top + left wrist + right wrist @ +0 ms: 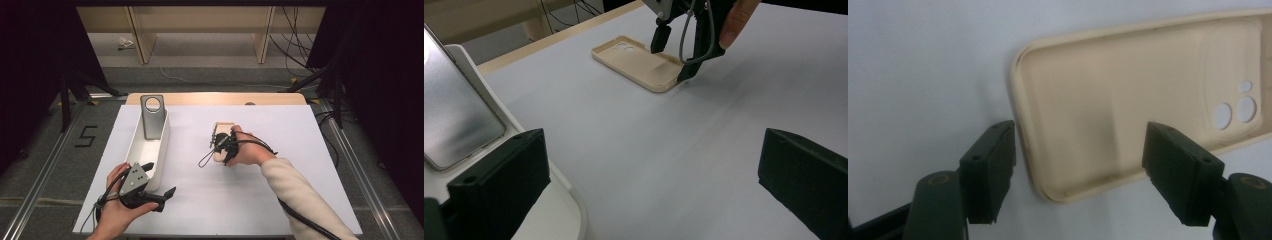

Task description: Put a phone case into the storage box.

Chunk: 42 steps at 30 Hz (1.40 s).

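Note:
A beige phone case (223, 127) (634, 60) (1128, 100) lies hollow side up on the white table, camera holes at its far end. My right gripper (218, 145) (672, 59) (1080, 170) points down over its near end, open. One jaw stands just outside the case's short edge and the other over its inside, and neither pad presses on it. My left gripper (161, 178) (651, 190) stays open and holds nothing, low at the near end of a white bin (161, 145) (559, 210). A silver phone (152, 117) (454, 120) leans upright in that bin.
The white table sheet (280, 190) spreads wide in front of and to the right of the case. A wooden strip (215, 98) runs along the table's far edge. Beyond it are shelf legs, cables on the floor and dark stands on both sides.

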Each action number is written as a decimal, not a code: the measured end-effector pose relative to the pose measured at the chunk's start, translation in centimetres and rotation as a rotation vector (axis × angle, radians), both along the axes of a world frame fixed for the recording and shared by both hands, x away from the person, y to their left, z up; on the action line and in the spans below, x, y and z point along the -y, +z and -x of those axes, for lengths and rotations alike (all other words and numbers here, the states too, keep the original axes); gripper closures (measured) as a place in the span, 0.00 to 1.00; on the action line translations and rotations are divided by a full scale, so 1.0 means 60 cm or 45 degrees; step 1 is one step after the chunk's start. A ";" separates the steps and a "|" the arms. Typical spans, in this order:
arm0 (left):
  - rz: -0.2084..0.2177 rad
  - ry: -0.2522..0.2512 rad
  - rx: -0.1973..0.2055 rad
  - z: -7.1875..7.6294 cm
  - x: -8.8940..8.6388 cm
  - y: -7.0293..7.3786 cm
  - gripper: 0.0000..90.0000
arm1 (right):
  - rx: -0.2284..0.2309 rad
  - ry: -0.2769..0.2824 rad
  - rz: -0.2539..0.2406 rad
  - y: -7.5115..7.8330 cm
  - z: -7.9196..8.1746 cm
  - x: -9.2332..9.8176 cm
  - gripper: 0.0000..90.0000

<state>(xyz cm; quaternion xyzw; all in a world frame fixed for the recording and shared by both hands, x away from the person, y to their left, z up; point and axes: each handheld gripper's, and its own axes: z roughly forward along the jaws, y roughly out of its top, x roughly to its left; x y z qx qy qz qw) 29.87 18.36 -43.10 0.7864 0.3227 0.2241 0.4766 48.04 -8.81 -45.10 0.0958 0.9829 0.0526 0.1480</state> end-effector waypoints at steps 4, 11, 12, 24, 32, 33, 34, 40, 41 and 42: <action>0.000 0.001 0.001 0.000 0.000 0.000 0.00 | 0.003 0.012 0.011 0.000 -0.002 -0.002 0.34; 0.001 0.000 0.002 0.000 0.000 0.000 0.00 | 0.002 0.022 0.035 -0.002 -0.001 -0.008 0.36; 0.000 0.000 0.001 0.000 0.000 0.000 0.00 | 0.006 0.029 0.049 -0.003 -0.002 -0.009 0.36; -0.001 -0.008 0.001 0.000 0.001 0.000 0.00 | -0.013 0.078 0.075 -0.009 0.000 -0.015 0.44; -0.005 -0.011 0.002 0.001 0.002 0.000 0.00 | -0.074 0.163 0.116 -0.007 0.009 -0.021 0.69; -0.007 -0.011 0.003 0.000 0.002 0.000 0.00 | -0.074 0.171 0.112 -0.008 0.009 -0.021 0.71; -0.005 -0.011 0.000 0.001 0.002 -0.001 0.00 | -0.079 0.171 0.105 -0.009 0.011 -0.021 0.73; -0.003 -0.014 0.000 0.001 0.003 -0.001 0.00 | -0.099 0.186 0.109 -0.008 0.012 -0.021 0.81; -0.003 -0.014 -0.001 0.001 0.003 -0.001 0.00 | -0.101 0.186 0.109 -0.009 0.013 -0.021 0.82; -0.004 -0.015 -0.001 0.001 0.003 -0.001 0.00 | -0.104 0.186 0.112 -0.008 0.014 -0.021 0.83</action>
